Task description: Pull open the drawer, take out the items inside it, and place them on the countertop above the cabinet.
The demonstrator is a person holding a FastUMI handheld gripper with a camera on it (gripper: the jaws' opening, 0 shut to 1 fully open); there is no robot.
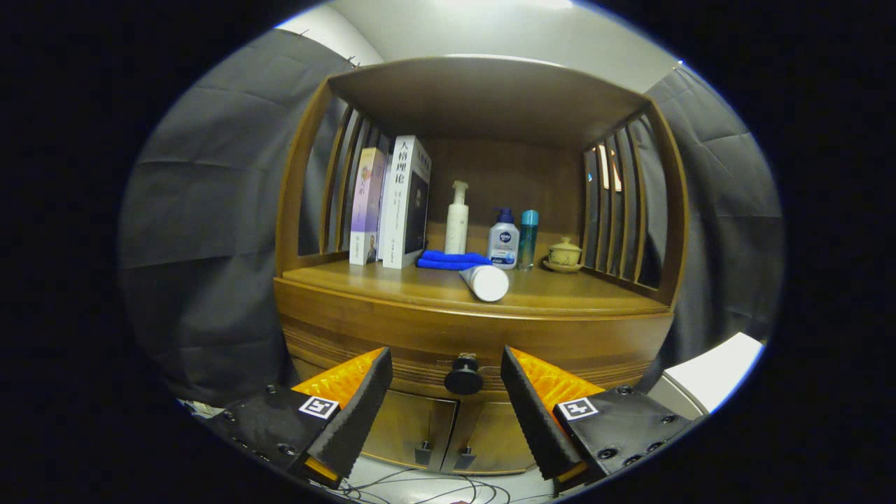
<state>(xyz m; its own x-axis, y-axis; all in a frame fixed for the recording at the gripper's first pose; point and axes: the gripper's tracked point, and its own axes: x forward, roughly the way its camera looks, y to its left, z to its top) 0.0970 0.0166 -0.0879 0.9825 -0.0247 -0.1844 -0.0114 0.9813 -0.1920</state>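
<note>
Fingers spread apart, grasping nothing, flanking the dark knob of the closed drawer, seemingly aligned for gripping it; above the knob, on the cabinet's surface, a white tube lies on its side.

The gripper is held level and pointed straight ahead, its two fingers spread wide apart with nothing clamped between them. The left finger and the right finger slant inward toward their tips, and each touches nothing. A small square marker tag sits on the body behind each finger, and the round drawer knob shows in the gap between the fingertips, just beyond them and clear of both.
</note>
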